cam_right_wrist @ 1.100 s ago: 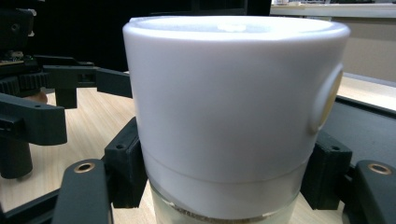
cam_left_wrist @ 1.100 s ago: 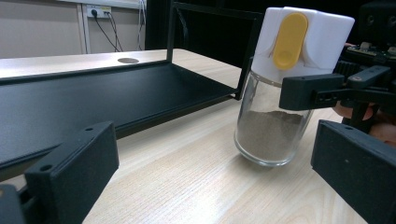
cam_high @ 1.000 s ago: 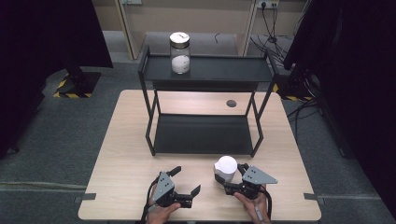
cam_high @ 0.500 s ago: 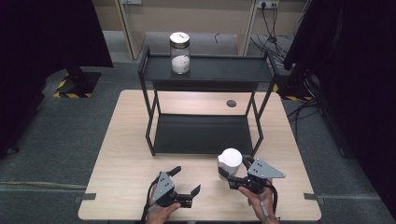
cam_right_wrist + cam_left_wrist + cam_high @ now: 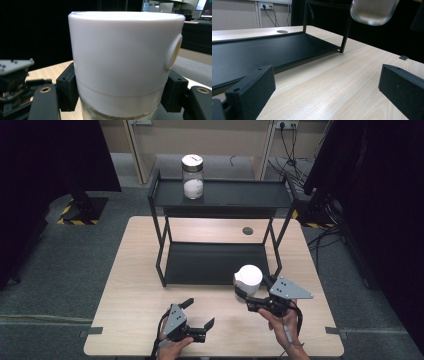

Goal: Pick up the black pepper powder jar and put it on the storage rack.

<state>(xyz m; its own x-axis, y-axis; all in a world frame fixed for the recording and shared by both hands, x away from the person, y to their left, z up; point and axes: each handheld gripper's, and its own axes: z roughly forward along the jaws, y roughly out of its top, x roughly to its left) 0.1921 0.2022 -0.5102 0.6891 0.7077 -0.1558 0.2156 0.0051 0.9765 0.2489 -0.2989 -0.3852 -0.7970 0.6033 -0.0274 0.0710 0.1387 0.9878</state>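
The right claw (image 5: 242,289) pinches the white-lidded glass jar (image 5: 248,279) above the wooden worktop (image 5: 135,295), beside the black metal shelf rack (image 5: 215,262); the operator should keep it upright; the left claw (image 5: 199,314) rests spread.

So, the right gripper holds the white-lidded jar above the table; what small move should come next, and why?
Probably carry the white-lidded jar forward and higher, toward the rack. The right gripper is shut on it, clear of the table, just in front of the lower shelf. Another jar already stands on the top shelf, with free room beside it. The left gripper sits open.
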